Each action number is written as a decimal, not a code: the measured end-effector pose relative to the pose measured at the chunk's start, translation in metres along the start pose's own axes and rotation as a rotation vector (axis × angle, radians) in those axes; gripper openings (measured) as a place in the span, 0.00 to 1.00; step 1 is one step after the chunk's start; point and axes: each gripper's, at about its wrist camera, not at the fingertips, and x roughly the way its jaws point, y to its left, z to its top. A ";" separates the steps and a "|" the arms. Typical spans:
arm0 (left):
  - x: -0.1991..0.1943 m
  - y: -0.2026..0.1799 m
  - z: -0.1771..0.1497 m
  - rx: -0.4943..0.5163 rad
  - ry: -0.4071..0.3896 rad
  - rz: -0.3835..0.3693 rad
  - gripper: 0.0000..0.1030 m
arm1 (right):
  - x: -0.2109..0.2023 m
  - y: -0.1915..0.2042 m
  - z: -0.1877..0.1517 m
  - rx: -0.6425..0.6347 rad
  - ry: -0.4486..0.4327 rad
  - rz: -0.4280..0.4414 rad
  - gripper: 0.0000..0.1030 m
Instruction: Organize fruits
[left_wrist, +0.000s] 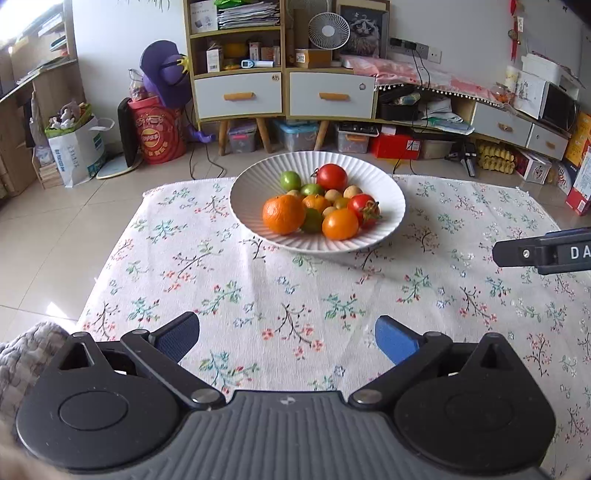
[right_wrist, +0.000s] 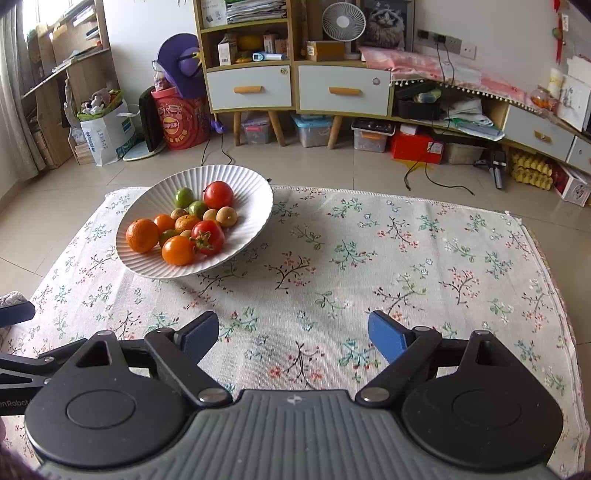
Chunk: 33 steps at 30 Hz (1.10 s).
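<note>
Looking at both claws, left claw (left_wrist: 287, 338) and right claw (right_wrist: 293, 338) gape wide and empty over the table (right_wrist: 424, 266). The fruits (left_wrist: 317, 203) sit piled in the bowl (left_wrist: 255, 184) at 12 o'clock; round ones could roll out if nudged.

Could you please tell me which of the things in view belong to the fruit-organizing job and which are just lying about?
Part of the job:
white ribbed bowl
oranges
tomatoes
green fruits
small tan fruits
left gripper, open
right gripper, open

Just lying about:
floral cloth
desk fan
red drum
drawer cabinets
</note>
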 end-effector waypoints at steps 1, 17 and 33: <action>-0.003 0.001 -0.004 -0.003 0.010 0.011 0.92 | -0.004 0.003 -0.005 0.003 0.000 0.002 0.92; -0.024 0.016 -0.036 -0.118 0.092 0.109 0.92 | -0.012 0.027 -0.051 -0.056 0.021 -0.013 0.99; -0.022 0.032 -0.049 -0.134 0.119 0.135 0.92 | -0.005 0.046 -0.059 -0.074 0.060 -0.026 0.99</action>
